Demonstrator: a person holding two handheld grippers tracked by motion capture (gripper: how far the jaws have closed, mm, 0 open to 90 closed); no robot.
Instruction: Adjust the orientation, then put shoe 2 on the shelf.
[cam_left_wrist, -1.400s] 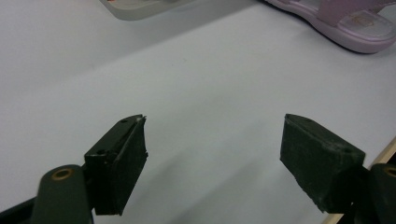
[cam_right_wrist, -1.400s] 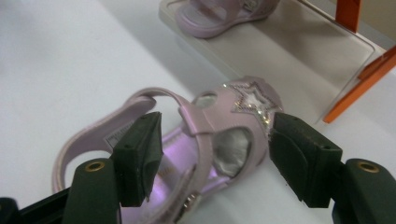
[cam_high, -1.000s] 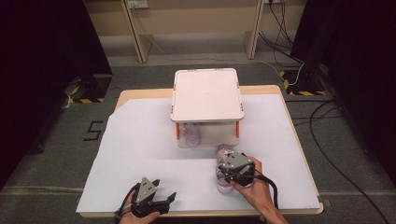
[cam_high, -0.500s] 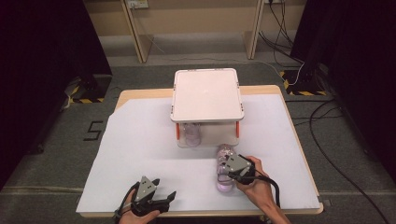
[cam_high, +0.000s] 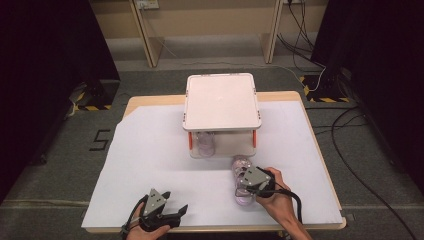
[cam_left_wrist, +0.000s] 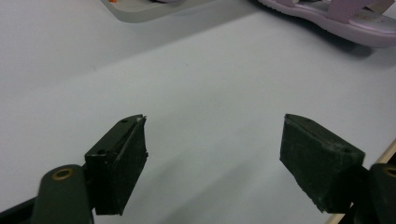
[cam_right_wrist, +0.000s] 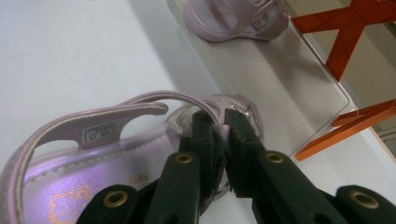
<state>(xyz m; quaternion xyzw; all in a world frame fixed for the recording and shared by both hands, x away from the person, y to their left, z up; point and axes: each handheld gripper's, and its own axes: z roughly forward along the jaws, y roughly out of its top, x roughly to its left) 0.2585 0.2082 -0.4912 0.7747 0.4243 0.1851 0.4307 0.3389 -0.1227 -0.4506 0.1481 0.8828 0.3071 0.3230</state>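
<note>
Right gripper (cam_high: 248, 179): jaws have just been closing and now pinch a strap of the lilac sandal (cam_high: 242, 186) lying near the table's (cam_high: 150, 145) right front edge. One second ago they stood apart over that sandal. In the right gripper view (cam_right_wrist: 217, 122) the strap sits clamped between the pads. The sandal's place on the table looks unchanged.

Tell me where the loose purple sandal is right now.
In the high view the purple sandal lies on the white sheet at the table's right front, just in front of the small shelf rack, with the right gripper shut on its strap.
</note>
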